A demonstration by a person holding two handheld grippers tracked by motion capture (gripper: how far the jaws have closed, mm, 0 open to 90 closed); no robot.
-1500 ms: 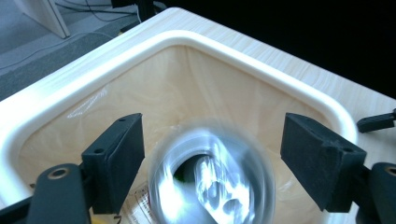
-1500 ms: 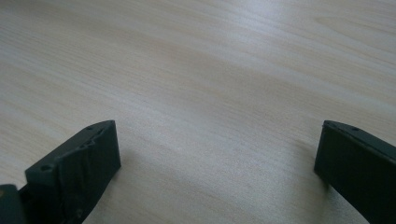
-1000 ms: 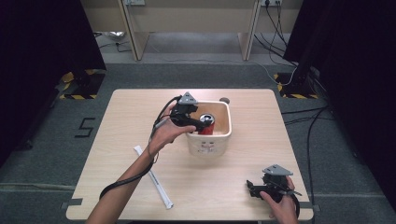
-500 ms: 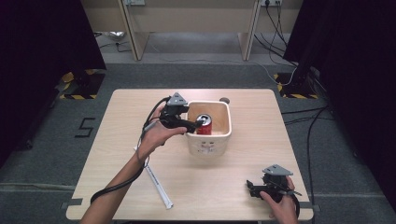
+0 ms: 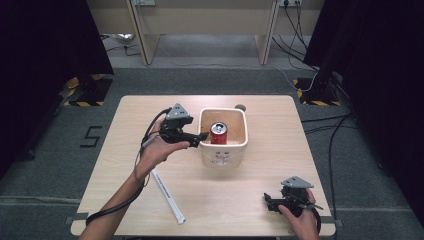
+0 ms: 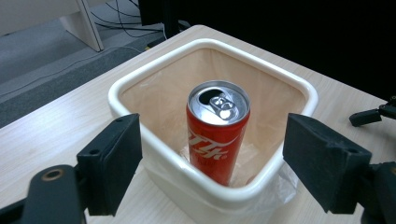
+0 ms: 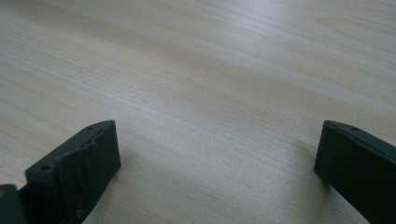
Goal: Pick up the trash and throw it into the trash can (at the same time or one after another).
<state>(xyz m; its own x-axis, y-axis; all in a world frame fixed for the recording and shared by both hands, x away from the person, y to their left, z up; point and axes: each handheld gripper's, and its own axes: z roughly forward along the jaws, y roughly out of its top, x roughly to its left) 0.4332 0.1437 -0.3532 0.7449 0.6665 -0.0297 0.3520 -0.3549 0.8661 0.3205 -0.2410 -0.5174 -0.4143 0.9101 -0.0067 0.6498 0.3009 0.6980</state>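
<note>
A light wooden desk [image 5: 250, 200] carries a cream square bin [image 5: 223, 148] lined with thin clear plastic, set a little beyond the desk's middle. Inside the bin a red drink can [image 5: 218, 133] stands upright, its top already opened, closer to the bin's near-left wall as the high view shows it. A long white strip [image 5: 167, 196] lies flat on the desk toward the near left, pointing at an angle away from the person. The left tool [image 5: 198, 138], held in the left hand [image 5: 159, 150], hovers at the bin's left rim; in the left gripper view its jaws stand wide apart, one on each side of the bin's nearest corner, clamping nothing. The right tool [image 5: 270, 202], in the right hand [image 5: 300, 220], rests low at the desk's near right corner, well apart from the bin, jaws spread open over bare wood.
</note>
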